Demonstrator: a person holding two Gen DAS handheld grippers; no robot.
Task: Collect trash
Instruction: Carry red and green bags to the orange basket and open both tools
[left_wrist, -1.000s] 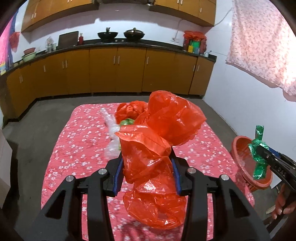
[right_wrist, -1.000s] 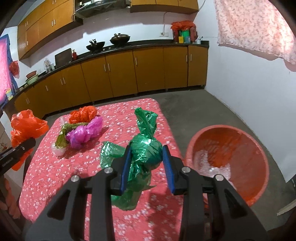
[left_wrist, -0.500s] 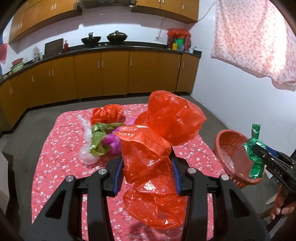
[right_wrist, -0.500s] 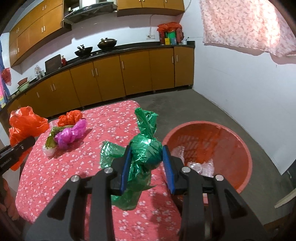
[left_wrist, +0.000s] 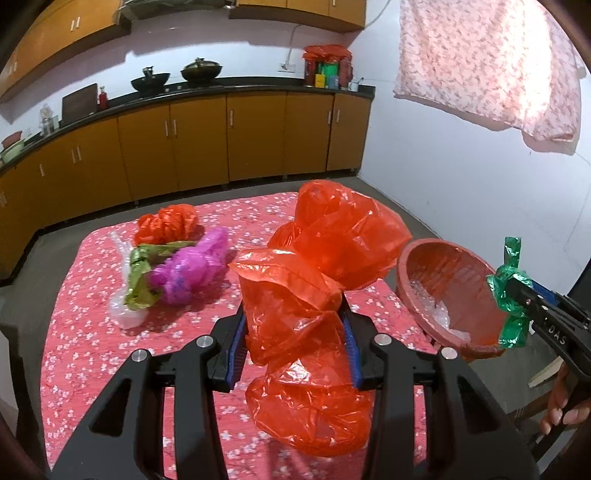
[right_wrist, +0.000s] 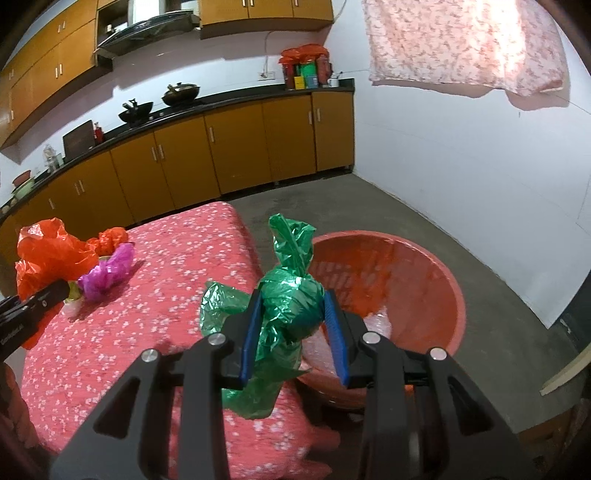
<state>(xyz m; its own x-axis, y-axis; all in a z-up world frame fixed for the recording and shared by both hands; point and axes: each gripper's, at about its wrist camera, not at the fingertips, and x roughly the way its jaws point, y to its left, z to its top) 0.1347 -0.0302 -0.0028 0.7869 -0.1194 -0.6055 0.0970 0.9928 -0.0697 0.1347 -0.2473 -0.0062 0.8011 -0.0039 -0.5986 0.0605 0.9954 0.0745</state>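
Note:
My left gripper (left_wrist: 293, 325) is shut on a crumpled orange plastic bag (left_wrist: 317, 295) and holds it above the table with the red flowered cloth (left_wrist: 92, 332). My right gripper (right_wrist: 293, 310) is shut on a green plastic bag (right_wrist: 288, 295), held at the table's right edge beside the red basin (right_wrist: 424, 277). The basin also shows in the left wrist view (left_wrist: 443, 280), with clear plastic inside. On the table lie a small orange bag (left_wrist: 168, 223), a purple bag (left_wrist: 192, 267), an olive-green bag (left_wrist: 142, 273) and a clear bag (left_wrist: 123, 314).
Wooden kitchen cabinets (left_wrist: 184, 147) with a black counter run along the far wall, with pans on top. A pink flowered cloth (left_wrist: 491, 62) hangs on the white wall at right. Grey concrete floor (right_wrist: 369, 206) surrounds the table and basin.
Both grippers have swung to the right with their bags held. The red basin has come closer to the green bag and larger in both views.

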